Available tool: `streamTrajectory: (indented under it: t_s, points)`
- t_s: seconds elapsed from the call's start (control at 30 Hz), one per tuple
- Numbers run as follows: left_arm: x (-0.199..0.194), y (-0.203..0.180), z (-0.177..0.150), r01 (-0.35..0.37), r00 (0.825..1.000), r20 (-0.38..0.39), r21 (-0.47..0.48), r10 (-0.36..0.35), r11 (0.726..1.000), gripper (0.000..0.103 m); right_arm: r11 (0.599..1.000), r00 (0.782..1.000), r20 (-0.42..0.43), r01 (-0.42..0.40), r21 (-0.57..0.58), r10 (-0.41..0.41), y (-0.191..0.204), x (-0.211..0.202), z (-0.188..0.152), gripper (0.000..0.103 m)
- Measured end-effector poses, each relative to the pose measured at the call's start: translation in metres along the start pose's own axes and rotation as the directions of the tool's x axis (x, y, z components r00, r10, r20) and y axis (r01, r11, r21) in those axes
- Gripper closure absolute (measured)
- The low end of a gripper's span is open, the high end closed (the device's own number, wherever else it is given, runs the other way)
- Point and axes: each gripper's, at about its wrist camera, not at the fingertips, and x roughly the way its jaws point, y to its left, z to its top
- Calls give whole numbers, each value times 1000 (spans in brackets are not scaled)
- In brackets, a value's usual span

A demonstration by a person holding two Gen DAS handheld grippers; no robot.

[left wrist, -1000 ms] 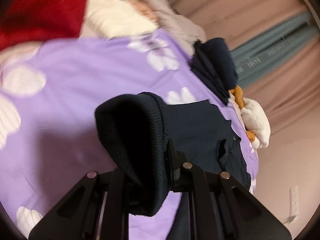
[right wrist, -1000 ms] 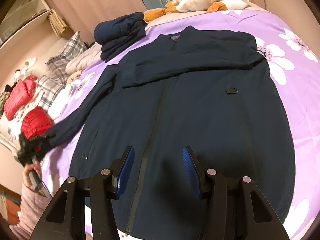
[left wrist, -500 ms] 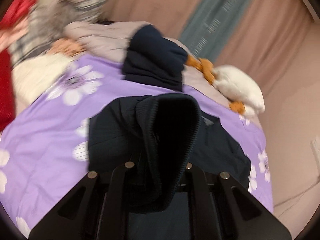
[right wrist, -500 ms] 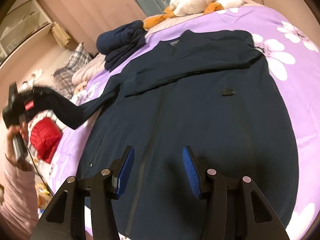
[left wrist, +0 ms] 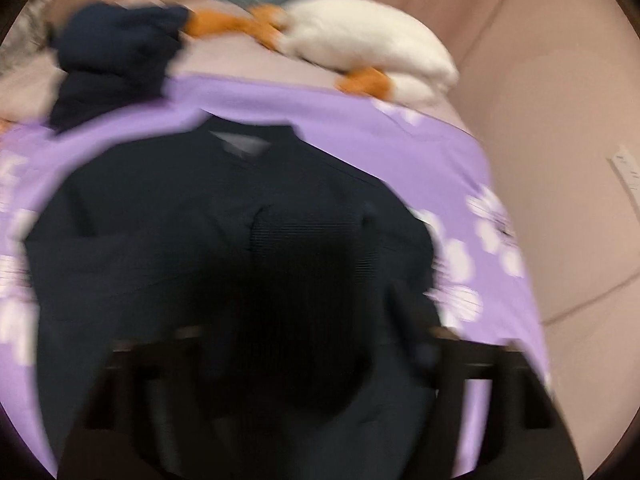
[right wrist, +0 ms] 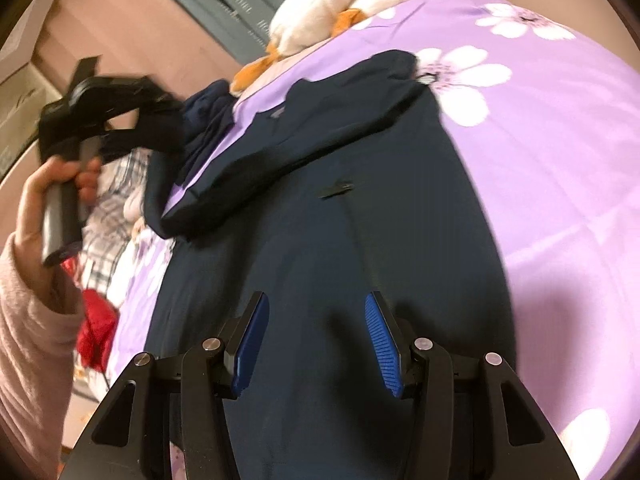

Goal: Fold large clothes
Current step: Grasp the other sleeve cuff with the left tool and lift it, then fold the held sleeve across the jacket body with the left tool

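Note:
A large navy jacket lies front-up on the purple flowered bedspread; one sleeve is folded across the chest. My left gripper is shut on the ribbed cuff of the other sleeve and holds it lifted above the jacket's left side. In the blurred left wrist view the cuff fills the middle and hides the fingers, with the jacket body below. My right gripper is open and empty, its blue pads just above the jacket's lower front.
A folded navy garment and a white and orange plush toy lie at the head of the bed. Plaid cloth and a red item lie off the bed's left side. A wall runs along the far side.
My left gripper has swung the sleeve cuff up from the bed's left side and over the jacket. My right gripper stays open and has moved closer over the jacket's lower front.

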Motion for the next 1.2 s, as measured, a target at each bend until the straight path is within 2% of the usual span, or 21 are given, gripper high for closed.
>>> streamTrajectory:
  t_s: [0.1, 0.17, 0.3, 0.43, 0.53, 0.6, 0.67, 0.73, 0.8, 0.87, 0.93, 1.03, 1.1, 1.2]
  points:
    - [31, -13, -2, 64, 995, -72, -6, -65, 998, 19, 1000, 1000, -2, 16, 11, -16, -7, -1, -1, 53]
    - [35, -11, -5, 95, 990, -107, -12, -95, 995, 20, 1000, 1000, -1, 19, 19, -19, -10, -3, 1, 53]
    - [-9, 16, -18, 140, 990, -23, 4, -139, 990, 19, 1000, 1000, 13, 3, 14, -3, -10, -7, 8, 53]
    - [-69, 102, -42, 143, 987, 91, -107, -134, 984, 13, 998, 997, 24, -69, 0, 69, 2, 1, 27, 53]
    - [-108, 184, -71, 36, 988, 153, -232, 0, 972, 12, 994, 994, 19, -105, -9, 105, 15, 24, 55, 53]
    - [-124, 240, -96, 3, 989, 138, -340, 46, 940, 12, 993, 993, 23, -111, -27, 112, 26, 46, 81, 53]
    - [-132, 281, -116, -3, 991, 121, -437, 62, 900, 12, 994, 994, 24, -101, -45, 103, 33, 66, 101, 52]
    - [-136, 314, -134, 20, 990, 131, -525, 57, 851, 12, 997, 999, 24, -45, -56, 46, 38, 91, 125, 52]
    - [-136, 332, -141, 62, 989, 146, -570, 26, 819, 12, 998, 1000, 6, 13, -60, -12, 39, 117, 143, 52]
    - [-125, 335, -139, 128, 986, 164, -589, -37, 798, 12, 998, 998, -20, 53, -17, -53, 31, 134, 150, 52]
    - [-105, 330, -130, 195, 978, 176, -589, -111, 785, 12, 999, 998, -56, 23, 33, -22, 23, 150, 154, 52]
    - [-74, 330, -104, 255, 967, 168, -574, -193, 778, 12, 999, 997, -73, -10, 52, 14, 20, 162, 153, 53]
    - [-47, 325, -88, 288, 958, 175, -585, -229, 758, 12, 997, 996, -76, -42, 57, 46, 21, 165, 151, 52]
    - [-14, 326, -76, 297, 955, 191, -637, -227, 712, 12, 993, 990, -90, -109, 37, 112, 27, 169, 151, 55]
